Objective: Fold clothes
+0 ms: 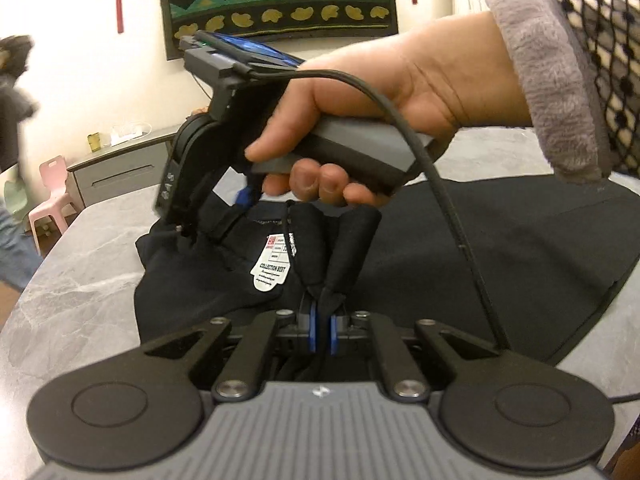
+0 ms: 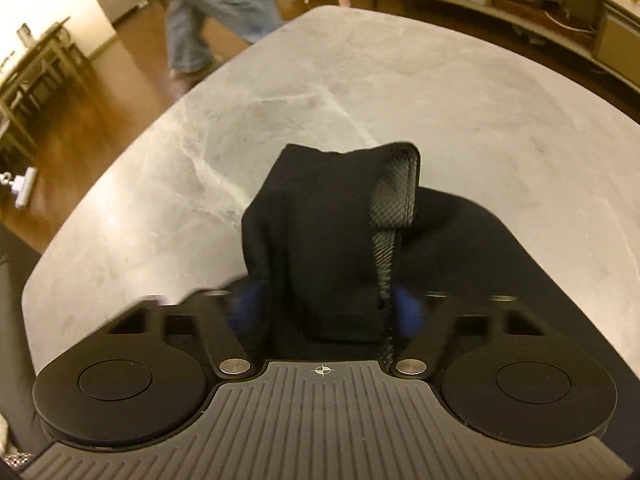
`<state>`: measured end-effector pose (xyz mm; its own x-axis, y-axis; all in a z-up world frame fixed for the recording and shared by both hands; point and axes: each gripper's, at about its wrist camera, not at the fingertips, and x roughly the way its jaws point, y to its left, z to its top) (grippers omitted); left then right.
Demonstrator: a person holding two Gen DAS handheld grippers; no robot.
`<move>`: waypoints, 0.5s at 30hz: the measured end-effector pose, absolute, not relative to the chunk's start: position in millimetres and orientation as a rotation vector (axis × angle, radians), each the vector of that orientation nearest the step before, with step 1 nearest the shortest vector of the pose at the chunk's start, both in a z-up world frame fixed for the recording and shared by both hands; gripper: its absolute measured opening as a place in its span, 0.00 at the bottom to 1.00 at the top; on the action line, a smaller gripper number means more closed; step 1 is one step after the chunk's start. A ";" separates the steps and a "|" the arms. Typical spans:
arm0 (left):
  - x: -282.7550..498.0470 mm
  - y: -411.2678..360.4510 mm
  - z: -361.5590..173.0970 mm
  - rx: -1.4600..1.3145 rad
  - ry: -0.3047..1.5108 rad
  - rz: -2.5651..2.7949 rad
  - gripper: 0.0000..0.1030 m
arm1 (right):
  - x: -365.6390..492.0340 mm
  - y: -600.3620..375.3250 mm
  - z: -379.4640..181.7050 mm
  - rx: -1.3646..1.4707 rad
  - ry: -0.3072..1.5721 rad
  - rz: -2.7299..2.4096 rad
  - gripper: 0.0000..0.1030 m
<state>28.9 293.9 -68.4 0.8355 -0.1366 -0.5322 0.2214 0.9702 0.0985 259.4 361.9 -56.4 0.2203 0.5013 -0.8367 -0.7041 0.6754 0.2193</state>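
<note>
From the left wrist camera, the left hand-held gripper [image 1: 322, 330] has its blue pads [image 1: 311, 330] nearly together, pinching a bunched fold of the black garment [image 1: 500, 256] and lifting it into a small peak. The garment is dark, matte and soft — spread flat toward the table's right side, rumpled and heaped toward the left. A white hang tag [image 1: 270, 270] with printed lines dangles on a thin cord among the folds. Beyond it the right hand-held gripper [image 1: 240, 208] reaches down into the cloth, gripped by the person's hand [image 1: 360, 120] in a fuzzy grey cuff; a black cable [image 1: 440, 184] loops from it. The grey marbled table [image 1: 72, 292] shows bare along its left edge. A pink chair [image 1: 52, 192] stands behind.

From the right wrist camera, the right hand-held gripper [image 2: 328, 312] has its blue pads [image 2: 408, 310] set wide apart — blurred — with a thick wad of the black garment [image 2: 320, 240] standing between them, so it is grasping the cloth. A strip of diamond-textured mesh lining [image 2: 394, 196] shows on the wad's right side. The rest lies flat near the table's [image 2: 360, 92] near edge. A person in jeans [image 2: 216, 20] stands past the far corner.
</note>
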 end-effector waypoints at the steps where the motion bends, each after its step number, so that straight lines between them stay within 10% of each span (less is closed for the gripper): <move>1: 29.5 296.4 -67.4 0.149 0.547 -0.189 0.06 | 258.0 359.8 -53.3 -0.209 1.041 0.864 0.29; 4: 28.0 302.6 -62.7 0.125 0.529 -0.192 0.06 | 247.3 349.5 -40.0 -0.174 0.977 0.888 0.09; 15: 8.4 278.3 -60.5 0.176 0.536 -0.342 0.08 | 203.4 189.2 -20.3 0.117 0.851 0.640 0.02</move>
<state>8.4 278.3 -60.5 0.8051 -0.2720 -0.5271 0.3628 0.9288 0.0748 203.4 189.2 -20.3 0.4855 0.5695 -0.6633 -0.4792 0.8079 0.3430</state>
